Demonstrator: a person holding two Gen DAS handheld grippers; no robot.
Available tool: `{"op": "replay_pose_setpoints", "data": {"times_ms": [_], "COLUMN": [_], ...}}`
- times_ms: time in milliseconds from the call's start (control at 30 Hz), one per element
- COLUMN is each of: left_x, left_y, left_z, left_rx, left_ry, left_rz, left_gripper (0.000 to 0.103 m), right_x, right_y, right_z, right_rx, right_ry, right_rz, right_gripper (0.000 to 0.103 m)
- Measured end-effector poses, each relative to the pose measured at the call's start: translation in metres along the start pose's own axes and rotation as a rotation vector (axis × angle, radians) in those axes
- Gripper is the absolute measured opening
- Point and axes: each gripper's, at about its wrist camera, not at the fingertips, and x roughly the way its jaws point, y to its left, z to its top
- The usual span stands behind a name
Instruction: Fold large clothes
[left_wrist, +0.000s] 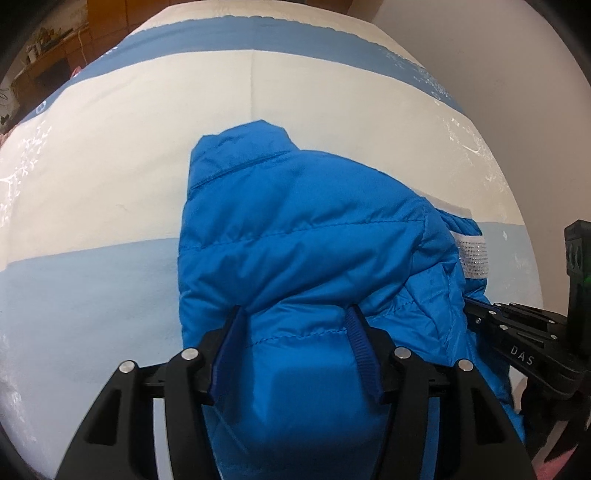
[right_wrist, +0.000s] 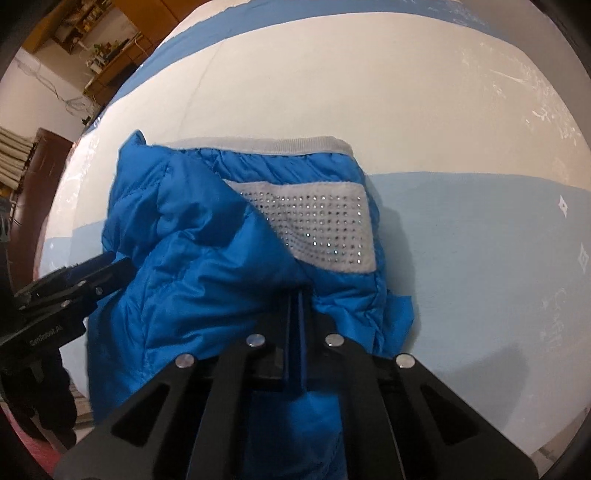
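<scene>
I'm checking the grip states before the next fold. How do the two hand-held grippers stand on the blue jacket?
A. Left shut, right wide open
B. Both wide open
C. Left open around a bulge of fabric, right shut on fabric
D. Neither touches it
C: the left hand-held gripper has its fingers spread around a bulge of the blue jacket, while the right hand-held gripper is shut on fabric.

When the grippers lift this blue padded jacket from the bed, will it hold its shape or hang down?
The blue jacket would probably sag: it already drapes in soft folds over the left gripper. Its quilted, puffy panels suggest it is light for its bulk. The shiny shell looks smooth, so it may slip, though the right gripper appears shut on a fold.
</scene>
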Motion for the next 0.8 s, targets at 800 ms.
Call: {"op": "replay_pose_setpoints", "data": {"times_ms": [800], "left_x": [-0.008], "left_y": [-0.006], "left_z": [-0.044], "left_rx": [0.035], "left_ry": [-0.035], "left_rz": [0.021], "left_gripper": [0.061], "right_x": [-0.003], "right_y": [-0.001], "right_z": [-0.046], "right_rx": [-0.032], "right_ry": [-0.031], "right_rz": [0.017], "right_gripper": [0.001]}}
